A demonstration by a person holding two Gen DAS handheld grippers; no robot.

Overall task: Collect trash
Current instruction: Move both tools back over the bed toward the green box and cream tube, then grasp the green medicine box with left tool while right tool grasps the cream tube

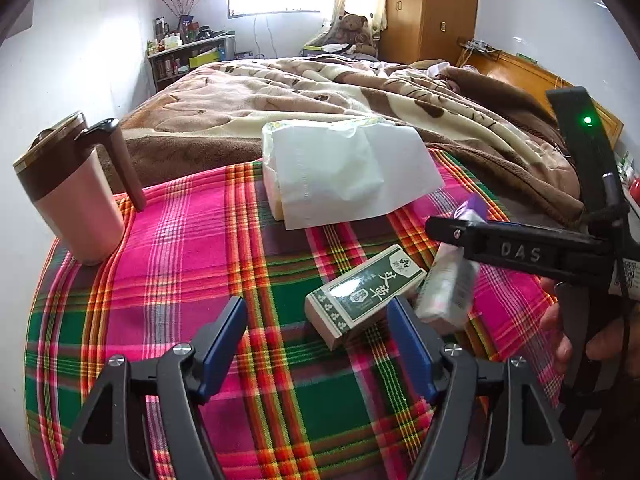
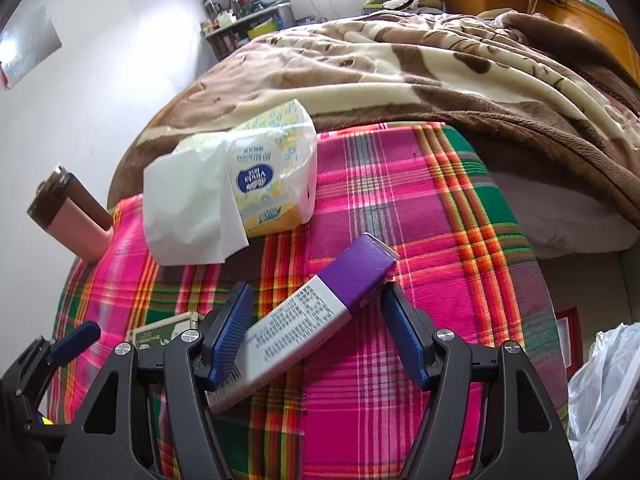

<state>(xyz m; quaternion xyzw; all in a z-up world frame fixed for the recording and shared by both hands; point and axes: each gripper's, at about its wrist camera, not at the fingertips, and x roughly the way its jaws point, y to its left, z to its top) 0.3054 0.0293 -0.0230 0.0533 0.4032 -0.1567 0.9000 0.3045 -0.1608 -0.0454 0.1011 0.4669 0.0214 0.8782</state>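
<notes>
While both boxes lie flat on plaid-cloth worktop [image 1: 168, 264], left gripper [image 1: 318, 344] gapes empty before green-and-white carton [image 1: 362, 294]; right gripper [image 2: 316, 340] straddles purple-and-white carton [image 2: 316, 312], pads not pressing, ready for pickup.

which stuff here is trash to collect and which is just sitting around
Likely for the job:
- green box
- purple and white box, between the right tool's open fingers
- plastic bag

Just lying about:
- pink mug
- tissue pack
- plaid cloth
- teddy bear
</notes>
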